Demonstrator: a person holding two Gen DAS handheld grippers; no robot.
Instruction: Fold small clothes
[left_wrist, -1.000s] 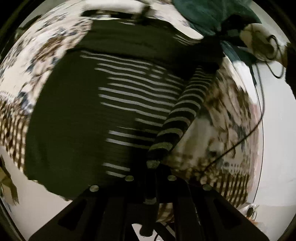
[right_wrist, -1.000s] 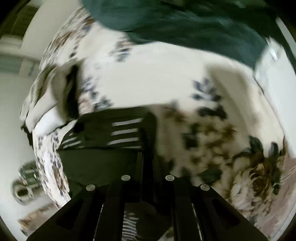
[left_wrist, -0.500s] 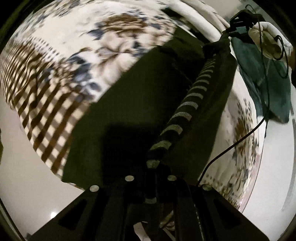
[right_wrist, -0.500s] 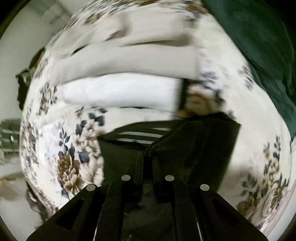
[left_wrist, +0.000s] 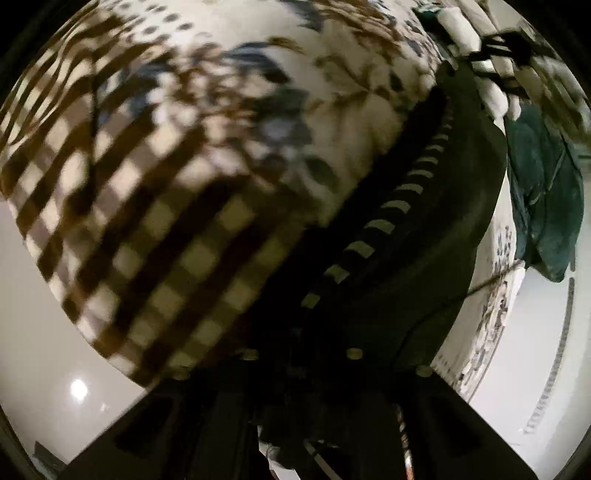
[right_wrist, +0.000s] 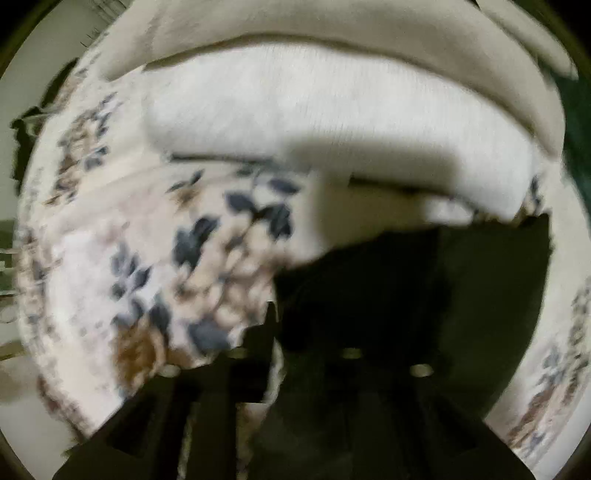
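Observation:
A dark green garment with pale stripes (left_wrist: 413, 236) hangs stretched between my two grippers over the floral bedspread (left_wrist: 332, 74). My left gripper (left_wrist: 299, 332) is shut on its striped edge, which runs up and to the right from the jaws. My right gripper (right_wrist: 291, 332) is shut on the other end of the same garment (right_wrist: 461, 295), whose plain dark side fills the lower right of that view. The right gripper (left_wrist: 517, 40) also shows far off at the top right of the left wrist view.
White and beige folded clothes (right_wrist: 332, 122) are stacked just beyond the right gripper. A teal cloth (left_wrist: 546, 199) lies at the bed's right side. The bedspread has a brown checked border (left_wrist: 147, 221) at its edge. Pale floor (left_wrist: 55, 350) lies below.
Both grippers swung the held garment across the bed. The left view now looks over the checked border; the right gripper has come close to the folded white stack.

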